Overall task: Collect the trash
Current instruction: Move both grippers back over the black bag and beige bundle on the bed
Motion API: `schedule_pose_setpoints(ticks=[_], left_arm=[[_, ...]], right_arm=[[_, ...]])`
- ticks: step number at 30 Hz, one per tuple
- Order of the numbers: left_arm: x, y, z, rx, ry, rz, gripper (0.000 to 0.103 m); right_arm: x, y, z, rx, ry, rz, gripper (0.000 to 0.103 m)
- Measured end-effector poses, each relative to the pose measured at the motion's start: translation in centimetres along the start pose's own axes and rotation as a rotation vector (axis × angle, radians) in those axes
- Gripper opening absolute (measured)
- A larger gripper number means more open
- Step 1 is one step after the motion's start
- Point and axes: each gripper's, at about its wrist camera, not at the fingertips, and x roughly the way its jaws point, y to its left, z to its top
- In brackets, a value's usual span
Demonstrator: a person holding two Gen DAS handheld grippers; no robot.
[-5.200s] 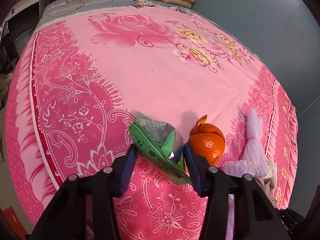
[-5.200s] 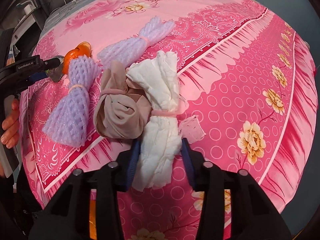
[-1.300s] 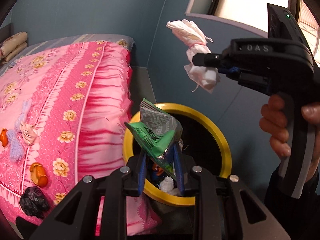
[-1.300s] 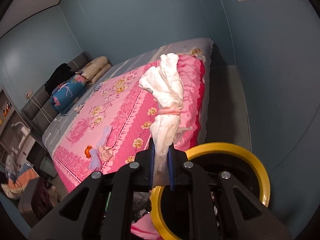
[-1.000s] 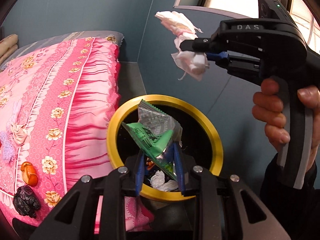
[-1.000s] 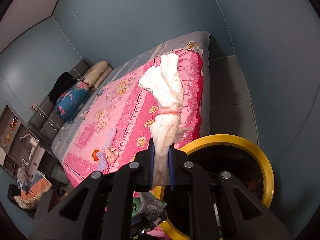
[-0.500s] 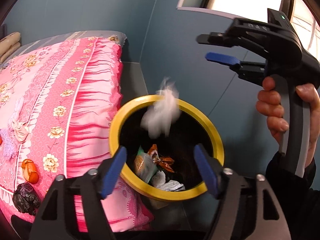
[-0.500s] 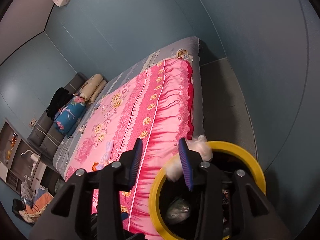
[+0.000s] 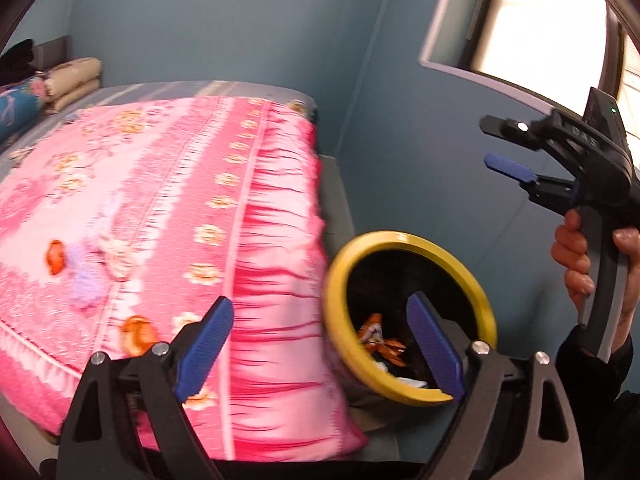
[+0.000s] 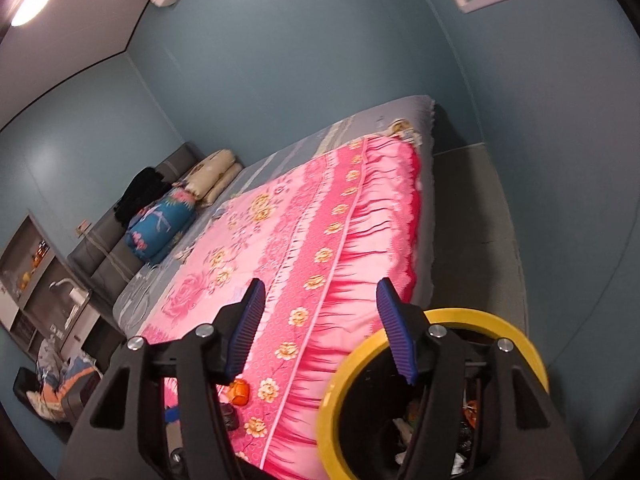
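A black bin with a yellow rim (image 9: 400, 236) stands on the floor at the bed's corner, holding wrappers and white scraps (image 9: 378, 338). My left gripper (image 9: 320, 318) hovers over the bed edge and the bin, its jaws opening with nothing between them. My right gripper (image 10: 320, 300), whose jaws are also opening and empty, sits above the bin rim (image 10: 334, 384). In the left wrist view that right gripper (image 9: 488, 142) is held up by a hand (image 9: 578, 258). On the pink bedcover (image 9: 248, 216) lie orange peels (image 9: 56, 250) (image 9: 136, 332), a purple foam net (image 9: 86, 276) and a beige cloth (image 9: 116, 248).
Folded blankets and pillows (image 10: 188, 200) are stacked at the headboard. A grey floor strip (image 10: 468, 216) runs between bed and blue wall. A bright window (image 9: 540, 24) is above the bin. Shelves (image 10: 32, 280) and clutter stand beyond the bed's far side.
Both grippers let go: the green wrapper and the white bundle dropped into the bin. Both pairs of jaws have spread wider. The left gripper has swung left, bringing more of the bed into view.
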Motion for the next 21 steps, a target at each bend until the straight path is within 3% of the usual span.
schedule_pose_setpoints(ticks=[12, 21], left_arm=[[-4.6, 7.9, -0.9, -0.060, -0.028, 0.220, 0.087], [-4.8, 12.1, -4.0, -0.106, 0.028, 0.282, 0.087]], right_arm=[[6.8, 8.3, -0.5, -0.135, 0.127, 0.144, 0.067], [12.8, 15.1, -2.1, -0.271, 0.200, 0.161, 0.076]])
